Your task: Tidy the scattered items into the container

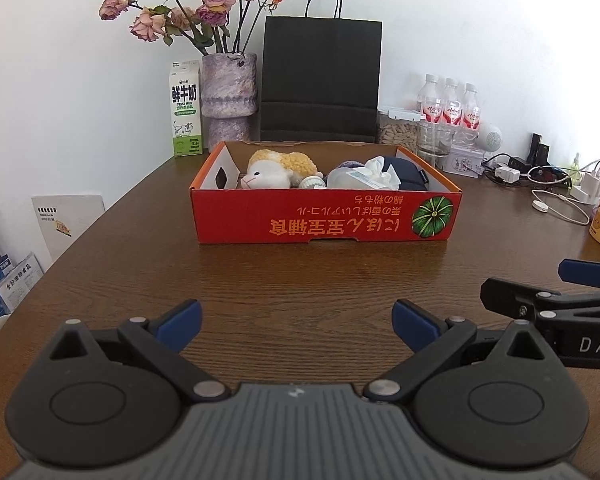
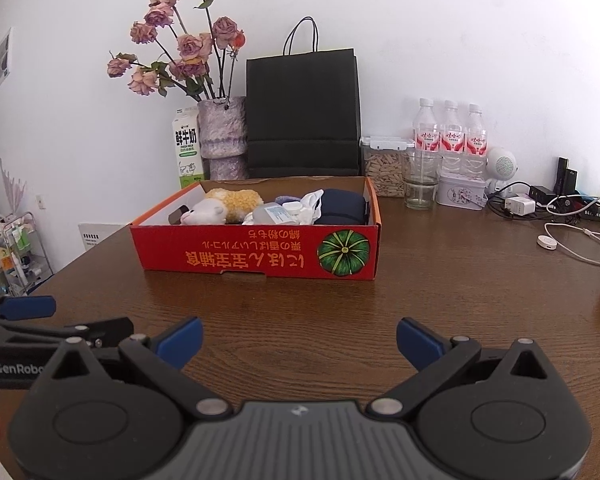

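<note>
A red cardboard box [image 1: 324, 216] sits on the brown wooden tabletop [image 1: 300, 272], its printed side with a green pumpkin picture facing the cameras (the lettering reads upside down). Inside it lie a plush sheep [image 1: 278, 170] at the left end, a small white round cap [image 1: 312, 181] just beside it, a clear plastic bottle [image 2: 274, 213] with crumpled white tissue [image 1: 380, 170] in the middle, and a dark blue cloth bundle [image 1: 408, 174] at the right end.

The left gripper [image 1: 296, 326] hovers low over the bare wood in front of the box, its jaws spread wide apart with nothing between them. The right gripper [image 2: 299, 340] hangs just beside it at about the same distance from the box, its jaws likewise wide apart and empty.

Behind the box, against the white wall, stand a milk carton [image 1: 186, 110], a mottled vase [image 1: 228, 98] of dried roses, a black paper bag [image 1: 320, 80], a jar of snacks [image 2: 384, 168], an empty glass [image 2: 420, 180] and three water bottles [image 2: 452, 136]. Chargers and white cables [image 2: 572, 244] lie tangled at the far right.
</note>
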Tool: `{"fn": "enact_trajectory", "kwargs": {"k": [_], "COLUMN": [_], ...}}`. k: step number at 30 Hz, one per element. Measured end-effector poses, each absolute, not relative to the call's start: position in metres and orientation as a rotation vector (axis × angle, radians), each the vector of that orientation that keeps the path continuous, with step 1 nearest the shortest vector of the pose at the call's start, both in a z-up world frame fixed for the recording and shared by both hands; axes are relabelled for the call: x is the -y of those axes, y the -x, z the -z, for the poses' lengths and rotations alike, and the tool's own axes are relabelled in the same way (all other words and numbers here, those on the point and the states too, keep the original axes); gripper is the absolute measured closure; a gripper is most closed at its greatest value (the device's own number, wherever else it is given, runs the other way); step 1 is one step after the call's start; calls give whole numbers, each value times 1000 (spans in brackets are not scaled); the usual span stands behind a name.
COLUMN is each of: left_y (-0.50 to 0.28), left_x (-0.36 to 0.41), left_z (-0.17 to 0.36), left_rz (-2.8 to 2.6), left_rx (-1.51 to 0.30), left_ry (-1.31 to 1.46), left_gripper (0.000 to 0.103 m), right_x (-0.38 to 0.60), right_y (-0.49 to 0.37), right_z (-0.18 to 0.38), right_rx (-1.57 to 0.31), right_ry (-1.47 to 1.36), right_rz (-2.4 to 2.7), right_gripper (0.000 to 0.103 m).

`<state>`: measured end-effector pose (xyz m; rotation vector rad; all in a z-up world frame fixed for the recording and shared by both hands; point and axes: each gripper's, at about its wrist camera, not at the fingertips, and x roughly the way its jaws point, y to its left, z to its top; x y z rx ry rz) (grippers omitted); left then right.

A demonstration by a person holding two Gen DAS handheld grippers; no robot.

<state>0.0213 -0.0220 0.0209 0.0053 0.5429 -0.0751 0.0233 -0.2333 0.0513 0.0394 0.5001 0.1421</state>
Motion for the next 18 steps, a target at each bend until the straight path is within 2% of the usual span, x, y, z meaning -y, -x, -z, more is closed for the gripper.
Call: {"fn": "enact_trajectory", "kwargs": {"k": [18], "left_y": [-24], "left_x": [21], "left_z": [-19], "left_rz": [84], "left_rx": [-548], "left_ry": [6], "left_gripper": [0], "right_x": [233], "right_y": [-23], "right_z": [-51], "right_rx": [-507], "right_ry": [-36], "right_rz": [-135], "right_gripper": [0]}}
